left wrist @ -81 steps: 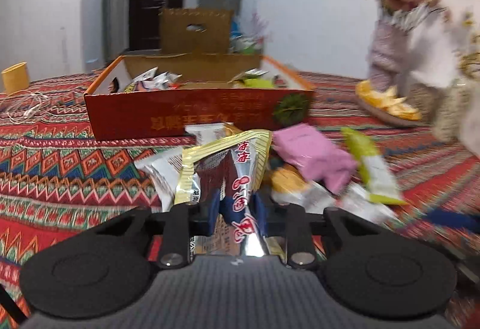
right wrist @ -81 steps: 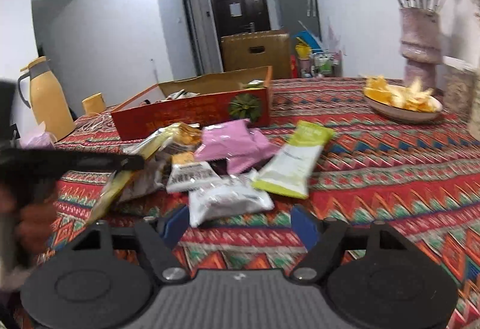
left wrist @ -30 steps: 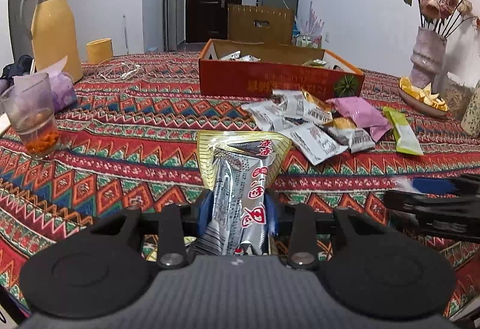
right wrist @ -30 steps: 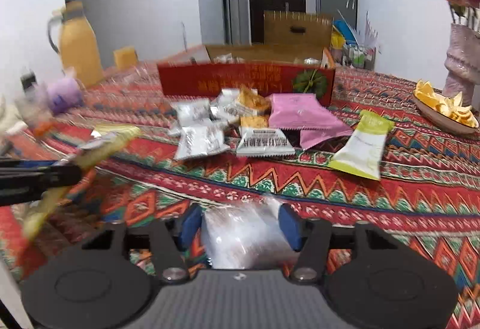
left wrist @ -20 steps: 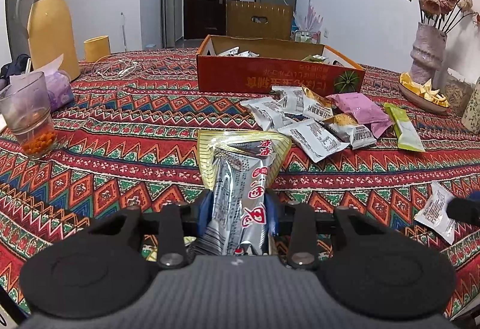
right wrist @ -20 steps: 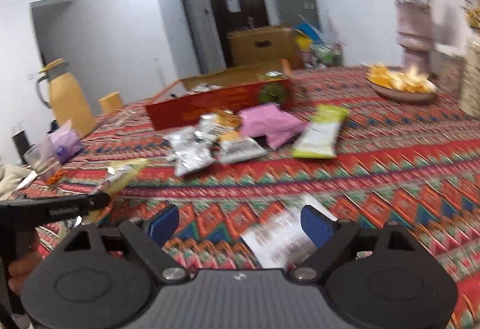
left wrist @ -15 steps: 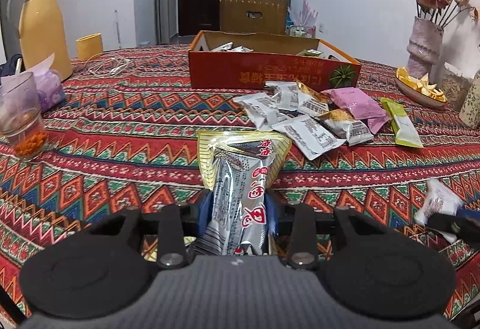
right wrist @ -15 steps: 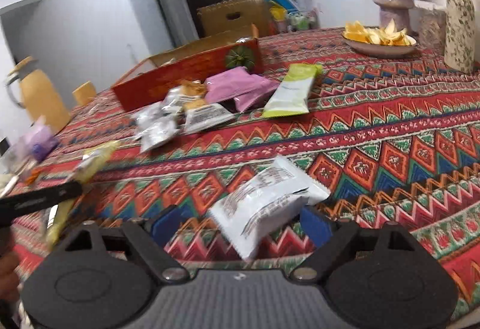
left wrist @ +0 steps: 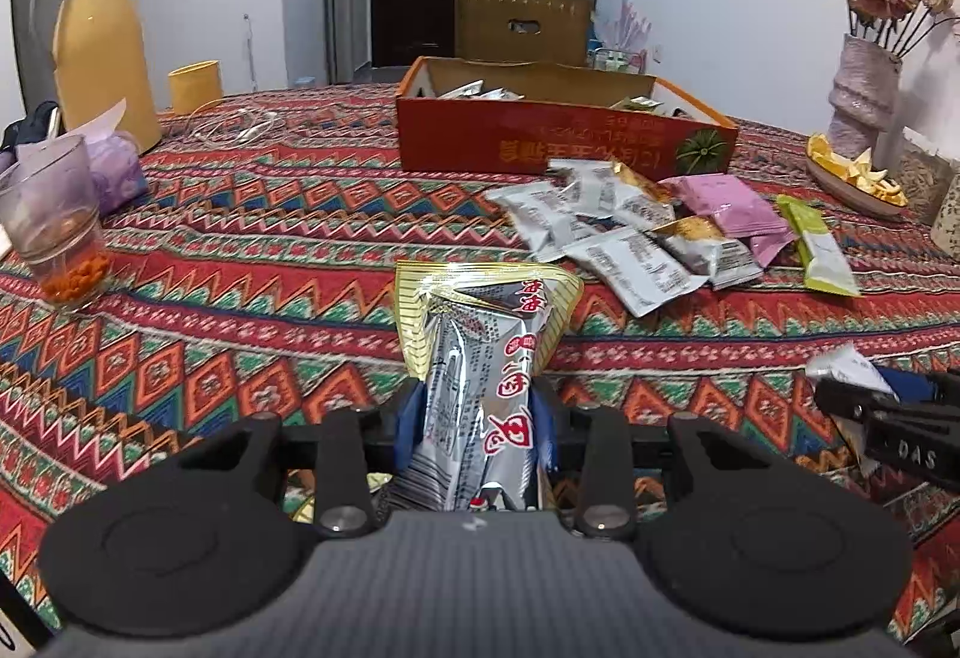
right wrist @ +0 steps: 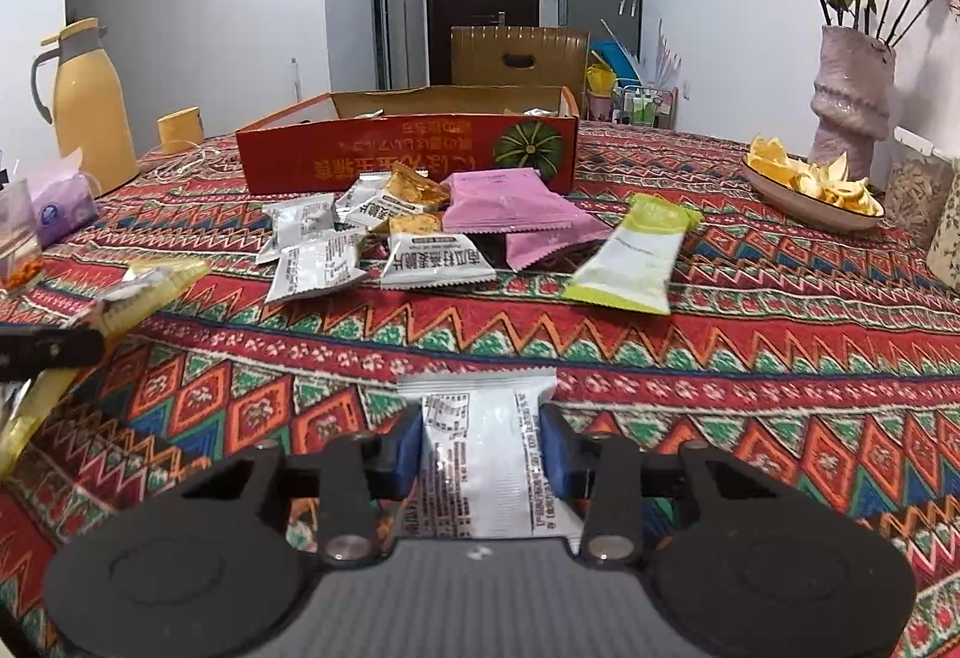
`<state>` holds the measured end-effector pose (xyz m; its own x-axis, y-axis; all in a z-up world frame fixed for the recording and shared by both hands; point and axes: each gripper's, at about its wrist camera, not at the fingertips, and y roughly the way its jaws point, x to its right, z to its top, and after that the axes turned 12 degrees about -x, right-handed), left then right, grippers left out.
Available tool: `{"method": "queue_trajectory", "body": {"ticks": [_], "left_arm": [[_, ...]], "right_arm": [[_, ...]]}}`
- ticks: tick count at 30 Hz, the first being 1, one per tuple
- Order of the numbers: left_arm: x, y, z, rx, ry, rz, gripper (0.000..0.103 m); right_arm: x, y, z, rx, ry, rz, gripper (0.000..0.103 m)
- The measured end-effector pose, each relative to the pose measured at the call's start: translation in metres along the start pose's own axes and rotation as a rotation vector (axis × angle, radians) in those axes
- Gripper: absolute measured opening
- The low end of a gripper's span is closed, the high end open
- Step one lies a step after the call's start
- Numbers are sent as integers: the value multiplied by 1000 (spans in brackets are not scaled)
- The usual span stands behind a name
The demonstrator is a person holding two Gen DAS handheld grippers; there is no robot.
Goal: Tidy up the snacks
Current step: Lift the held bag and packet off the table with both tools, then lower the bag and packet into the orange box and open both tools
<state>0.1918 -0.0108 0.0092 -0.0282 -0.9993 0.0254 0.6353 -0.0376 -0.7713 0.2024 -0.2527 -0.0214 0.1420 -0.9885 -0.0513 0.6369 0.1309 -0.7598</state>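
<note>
My left gripper [left wrist: 477,418] is shut on a silver and yellow snack packet [left wrist: 486,322], which sticks out forward just above the patterned tablecloth. The jaws of my right gripper [right wrist: 482,445] are closing, and their blue pads press both sides of a white snack packet [right wrist: 474,406]. Further back lies a pile of loose snacks [right wrist: 420,232] with a pink packet [right wrist: 504,205] and a green packet [right wrist: 636,256]. Behind them stands the open orange box [right wrist: 408,160], with some packets inside. The right gripper [left wrist: 888,406] shows at the right edge of the left wrist view.
A yellow flask [left wrist: 99,46], a yellow cup [left wrist: 192,85] and a glass [left wrist: 57,226] stand at the left. A vase of flowers [right wrist: 849,100] and a dish of orange pieces [right wrist: 774,193] stand at the right. The near table edge lies below both grippers.
The right gripper dropped its white packet on the cloth, opened wide, then closed on it again squarely. The left gripper kept its packet and hardly moved.
</note>
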Motion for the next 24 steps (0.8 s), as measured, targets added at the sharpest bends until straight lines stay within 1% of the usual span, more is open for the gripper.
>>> {"method": "queue_trajectory", "body": {"ticks": [3,6,8,10,11,14,16,18,20,21,23,24], "left_arm": [[8,3,5,2,17,-14,37],[14,4,18,9,25,-24,37],[13,0,37,42,32,-53,37],[10,-2,64,87,29,-86,37],[9,-1,79,105,33,-102,37],[11,14,139,138,37,-124,37],[17,32,187,156,34,-120,37],[26,56,227,171,38,-101,37],[34,88,263,154,51,-84,38],[37,107,279,133,32,-67,38],[43,145,303,93,22,-44,38],[44,164,312,67,-1,-35,38]], "right_arm": [[10,-2,-4,6,25,31,39],[14,-6,1,14,33,50,39],[17,-15,16,53,13,79,39],[23,-25,41,113,-25,114,39],[27,-28,55,141,-44,130,39],[36,-22,111,202,-93,168,39],[39,-7,156,233,-124,183,39],[43,18,203,239,-125,196,39],[48,56,254,213,-99,213,39],[50,78,279,193,-69,218,39],[56,121,320,131,-6,241,39],[60,143,339,102,39,257,39]]}}
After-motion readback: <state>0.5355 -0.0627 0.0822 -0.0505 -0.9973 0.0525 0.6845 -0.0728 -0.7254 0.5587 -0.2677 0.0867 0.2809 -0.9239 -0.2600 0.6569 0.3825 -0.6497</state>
